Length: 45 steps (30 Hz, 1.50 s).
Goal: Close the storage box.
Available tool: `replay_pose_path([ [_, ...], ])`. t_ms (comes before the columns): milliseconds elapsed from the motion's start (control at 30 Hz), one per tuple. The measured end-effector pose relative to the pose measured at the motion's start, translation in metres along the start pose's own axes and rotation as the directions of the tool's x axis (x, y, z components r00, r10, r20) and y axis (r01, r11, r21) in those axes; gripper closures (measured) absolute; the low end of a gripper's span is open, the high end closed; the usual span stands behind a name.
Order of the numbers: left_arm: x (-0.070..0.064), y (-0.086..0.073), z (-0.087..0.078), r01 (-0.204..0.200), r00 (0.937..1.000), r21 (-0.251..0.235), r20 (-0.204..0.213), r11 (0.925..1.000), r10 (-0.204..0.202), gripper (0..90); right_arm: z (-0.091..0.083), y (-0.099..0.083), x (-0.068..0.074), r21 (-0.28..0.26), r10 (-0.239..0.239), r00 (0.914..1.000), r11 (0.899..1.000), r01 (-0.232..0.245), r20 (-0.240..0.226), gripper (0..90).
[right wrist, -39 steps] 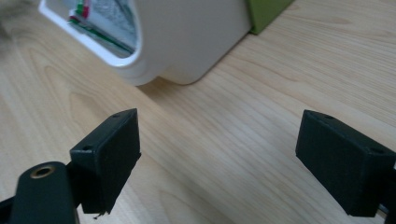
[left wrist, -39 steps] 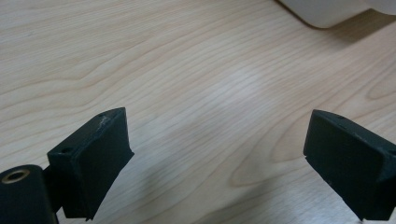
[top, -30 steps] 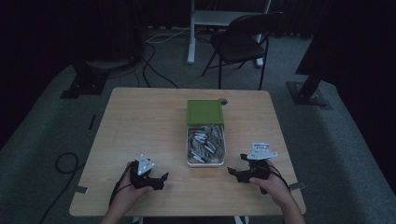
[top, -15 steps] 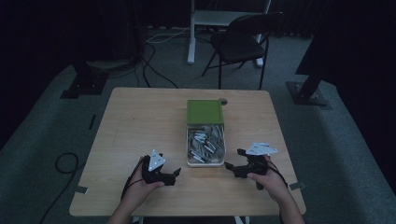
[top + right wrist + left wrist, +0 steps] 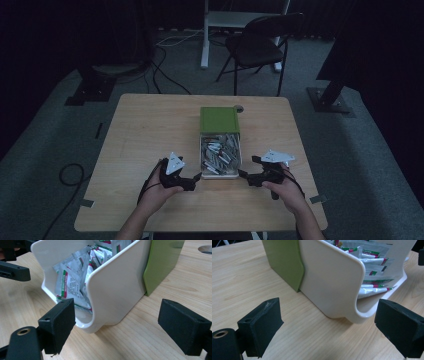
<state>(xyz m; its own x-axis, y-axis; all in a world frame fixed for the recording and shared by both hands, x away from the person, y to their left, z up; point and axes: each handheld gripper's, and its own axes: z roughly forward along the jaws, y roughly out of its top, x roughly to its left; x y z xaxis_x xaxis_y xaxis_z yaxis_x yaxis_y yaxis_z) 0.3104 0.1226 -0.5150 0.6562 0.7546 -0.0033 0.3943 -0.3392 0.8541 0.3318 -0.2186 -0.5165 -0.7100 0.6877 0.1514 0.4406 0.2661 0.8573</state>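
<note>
I've got the left hand-held gripper (image 5: 196, 178) low on the bench (image 5: 145, 130), just off the near-left corner of the tray (image 5: 220, 175). Its jaws stand wide apart w/ nothing between them; in the left gripper view (image 5: 329, 325) the tray's rounded corner (image 5: 352, 290) sits ahead, between the two pads, not touching either.

The right hand-held gripper (image 5: 242, 174) mirrors it at the tray's near-right corner, jaws also spread wide and empty. In the right gripper view (image 5: 117, 322) the tray wall (image 5: 117, 287) is in front of the gap, close to the left pad but apart from it.

The tray is white, open-topped, at about the middle of the bench, long side running away from me. It's packed w/ sachets (image 5: 220, 150), silver-white w/ red and green print, lying loose in all directions. The far part is covered by a green sleeve (image 5: 219, 119), its edge meeting the white wall approx. halfway along.

Both my hands (image 5: 160, 187) grip the handles from the near bench edge. A folding chair (image 5: 260, 45) stands on the floor beyond the bench.
</note>
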Motion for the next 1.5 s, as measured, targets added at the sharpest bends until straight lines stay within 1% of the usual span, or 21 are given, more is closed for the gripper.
replay_pose_path([
  [67,0.0,0.003,0.002,0.002,1.0,-0.002,0.005,1.0,-0.002,7.9,0.002,0.0,-0.001,-0.001,0.006,1.0,1.0,-0.006,0.006,14.2],
  [167,0.001,0.008,0.005,-0.014,0.9999,-0.005,-0.003,0.9999,0.014,7.9,0.004,0.001,-0.003,-0.004,-0.005,0.9999,1.0,0.005,0.016,14.4],
  [300,0.005,0.011,0.008,-0.007,0.9999,-0.01,-0.012,0.9999,0.007,7.9,0.006,0.004,-0.005,-0.001,0.0,0.9997,1.0,0.0,0.025,14.4],
  [400,0.006,0.013,0.008,-0.022,0.9992,-0.013,-0.033,0.9997,0.021,7.9,0.008,0.004,-0.007,0.003,0.003,0.9995,1.0,-0.003,0.032,14.6],
  [433,0.006,0.013,0.009,-0.019,0.9992,-0.013,-0.035,0.9997,0.018,7.9,0.008,0.004,-0.007,0.003,0.003,0.9995,1.0,-0.003,0.032,14.6],
  [467,0.007,0.013,0.009,-0.01,0.9993,-0.018,-0.036,0.9998,0.009,7.9,0.01,0.003,-0.009,0.012,-0.005,0.999,1.0,0.004,0.044,13.8],
  [567,0.009,0.013,0.01,-0.007,0.9995,-0.011,-0.031,0.9999,0.006,7.9,0.01,0.004,-0.009,0.008,0.004,0.9992,1.0,-0.005,0.039,13.8],
  [600,0.009,0.014,0.011,-0.006,0.9995,-0.01,-0.03,0.9999,0.006,7.9,0.011,0.004,-0.008,0.008,0.0,0.9991,1.0,-0.001,0.043,14.2],
  [833,0.01,0.015,0.015,-0.011,0.9996,-0.002,-0.025,0.9999,0.011,7.9,0.013,0.003,-0.01,0.009,0.017,0.9991,1.0,-0.017,0.039,13.7],
  [1067,0.013,0.017,0.016,-0.016,0.9992,0.0,-0.036,0.9999,0.016,7.8,0.015,0.004,-0.01,0.002,0.021,0.9989,1.0,-0.021,0.042,13.7],
  [1167,0.014,0.018,0.018,-0.004,0.9994,-0.004,-0.035,1.0,0.004,7.9,0.017,0.005,-0.01,0.004,0.012,0.9985,1.0,-0.012,0.053,13.8],
  [1367,0.018,0.02,0.02,-0.011,0.9992,0.005,-0.039,0.9999,0.011,7.9,0.018,0.007,-0.011,0.007,0.019,0.9982,1.0,-0.019,0.056,13.7],
  [1500,0.02,0.02,0.021,0.001,0.9992,0.001,-0.041,1.0,-0.001,7.9,0.02,0.008,-0.011,0.003,0.019,0.9978,1.0,-0.019,0.063,13.7],
])
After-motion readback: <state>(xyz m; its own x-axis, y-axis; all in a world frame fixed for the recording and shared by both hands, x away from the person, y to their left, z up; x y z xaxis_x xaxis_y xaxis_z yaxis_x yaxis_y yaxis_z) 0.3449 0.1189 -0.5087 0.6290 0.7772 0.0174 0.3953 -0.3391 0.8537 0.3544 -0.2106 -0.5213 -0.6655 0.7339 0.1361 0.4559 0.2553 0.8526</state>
